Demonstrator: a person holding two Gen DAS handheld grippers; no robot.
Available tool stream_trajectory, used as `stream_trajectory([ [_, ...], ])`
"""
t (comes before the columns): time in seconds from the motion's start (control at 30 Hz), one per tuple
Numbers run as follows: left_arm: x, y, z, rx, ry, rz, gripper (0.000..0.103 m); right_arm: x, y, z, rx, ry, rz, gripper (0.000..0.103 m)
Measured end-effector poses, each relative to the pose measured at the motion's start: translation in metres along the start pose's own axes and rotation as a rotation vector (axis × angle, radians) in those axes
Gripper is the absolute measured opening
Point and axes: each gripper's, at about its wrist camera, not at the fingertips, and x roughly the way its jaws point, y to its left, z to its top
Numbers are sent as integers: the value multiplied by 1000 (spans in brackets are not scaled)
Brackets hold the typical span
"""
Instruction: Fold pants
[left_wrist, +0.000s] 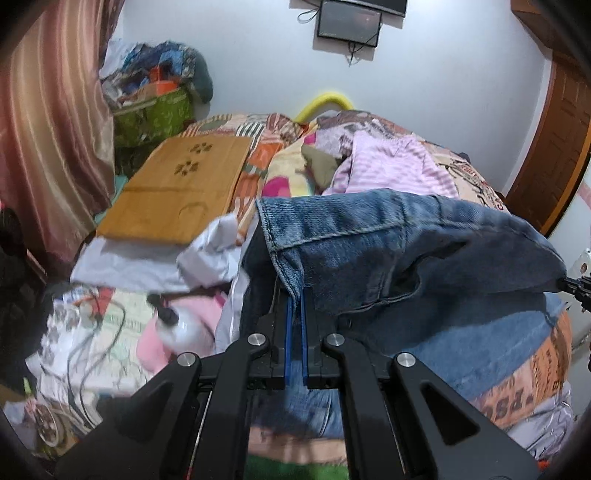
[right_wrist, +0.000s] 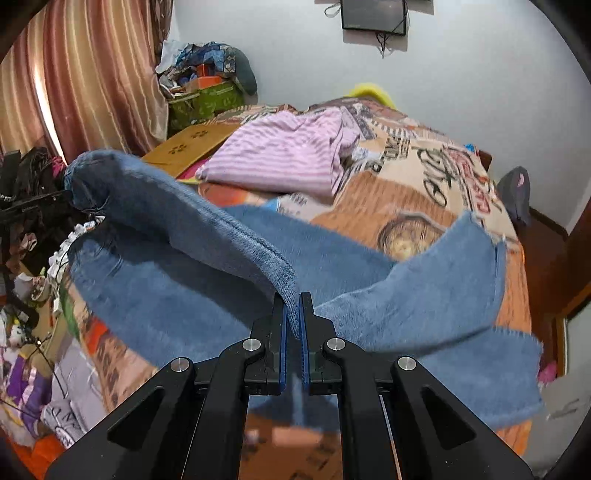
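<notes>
Two grippers — left gripper (left_wrist: 294, 295) and right gripper (right_wrist: 291, 306) — fingers clamped on jeans (left_wrist: 388, 236), lifted above bed (right_wrist: 424, 192).

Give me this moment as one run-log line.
stage: fold underway | left gripper: shut on jeans | right gripper: shut on jeans | jeans: lifted edge held above bed

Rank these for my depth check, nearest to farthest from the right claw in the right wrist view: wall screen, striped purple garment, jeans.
1. jeans, clamped in the right claw.
2. striped purple garment, mid-bed, behind the jeans.
3. wall screen, up on the far wall.
</notes>
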Motion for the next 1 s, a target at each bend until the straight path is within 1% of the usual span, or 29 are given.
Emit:
stream_trajectory([
  [0.1, 4, 8, -21, -24, 24, 7, 3, 1, 3, -13, 13, 20, 3, 5],
  [0.27, 18, 15, -53, -50, 99, 43, 3, 8, 5, -31, 39, 50, 5, 6],
  [0.4, 27, 15, -69, -53, 149, 85, 4, 16, 7, -43, 51, 72, 1, 8],
  [0.43, 26, 15, -71, -56, 154, 92, 4, 15, 9, -44, 45, 71, -2, 10],
  [0.5, 22, 17, -74, -65, 158, 105, 4, 13, 10, -44, 41, 72, -7, 11],
  [0.6, 5, 25, -70, -90, 134, 126, 4, 7, 8, -44, 43, 79, 1, 11],
  [0.73, -23, 32, -56, -126, 80, 149, 4, -4, 1, -45, 65, 80, -3, 20],
  [0.77, -29, 32, -50, -127, 65, 157, 4, -8, -3, -45, 74, 75, -8, 20],
  [0.9, -44, 19, -23, -130, 17, 137, 7, -25, -20, -44, 122, 48, -31, 20],
  [1.0, -43, -2, -1, -109, -3, 114, 7, -35, -36, -36, 149, 23, -62, 20],
])
